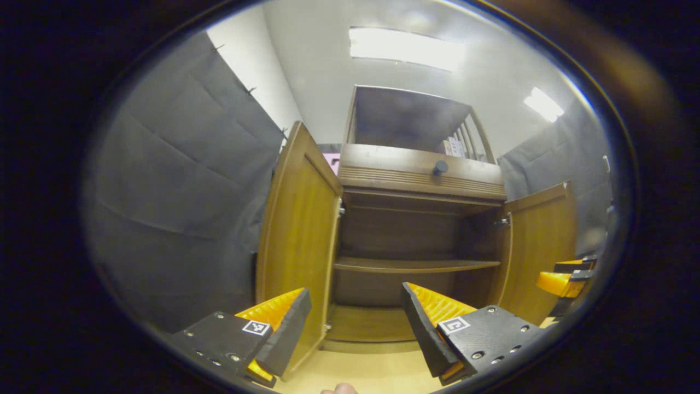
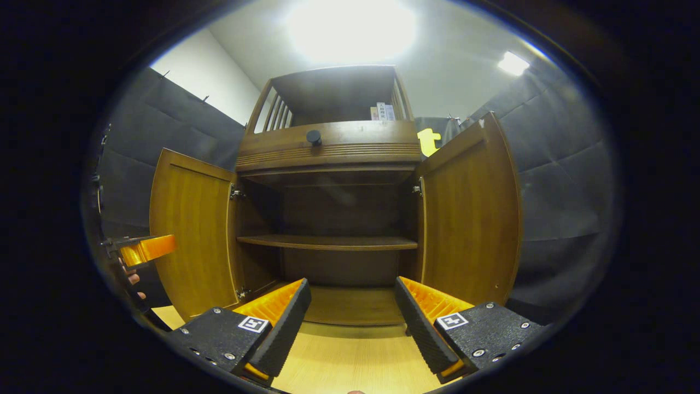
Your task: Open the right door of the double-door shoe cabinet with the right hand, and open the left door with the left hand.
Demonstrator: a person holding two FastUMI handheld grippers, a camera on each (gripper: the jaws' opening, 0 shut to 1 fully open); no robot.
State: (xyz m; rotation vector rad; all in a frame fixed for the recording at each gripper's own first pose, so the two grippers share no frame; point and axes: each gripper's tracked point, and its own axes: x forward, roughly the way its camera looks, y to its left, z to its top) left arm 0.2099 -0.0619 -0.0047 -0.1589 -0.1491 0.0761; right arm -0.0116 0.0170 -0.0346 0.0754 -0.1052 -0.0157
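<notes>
The wooden shoe cabinet (image 1: 421,180) (image 2: 333,150) stands ahead with both doors swung wide. Its left door (image 1: 298,230) (image 2: 191,241) and right door (image 1: 541,246) (image 2: 470,213) stick out toward me, baring a middle shelf (image 1: 415,265) (image 2: 328,242) with nothing on it. My left gripper (image 1: 355,306) hangs open low in front of the cabinet, close to the left door's edge, holding nothing. My right gripper (image 2: 350,303) is open too, in front of the cabinet floor, apart from both doors. The right gripper (image 1: 563,279) appears far right in the left gripper view; the left gripper (image 2: 145,249) appears far left in the right gripper view.
A drawer with a dark round knob (image 1: 440,167) (image 2: 313,137) sits above the doors, with an open railed shelf on top holding some boxes (image 2: 383,112). Grey cloth walls (image 1: 180,202) (image 2: 558,180) close in on both sides. Light wooden floor (image 2: 350,355) lies below.
</notes>
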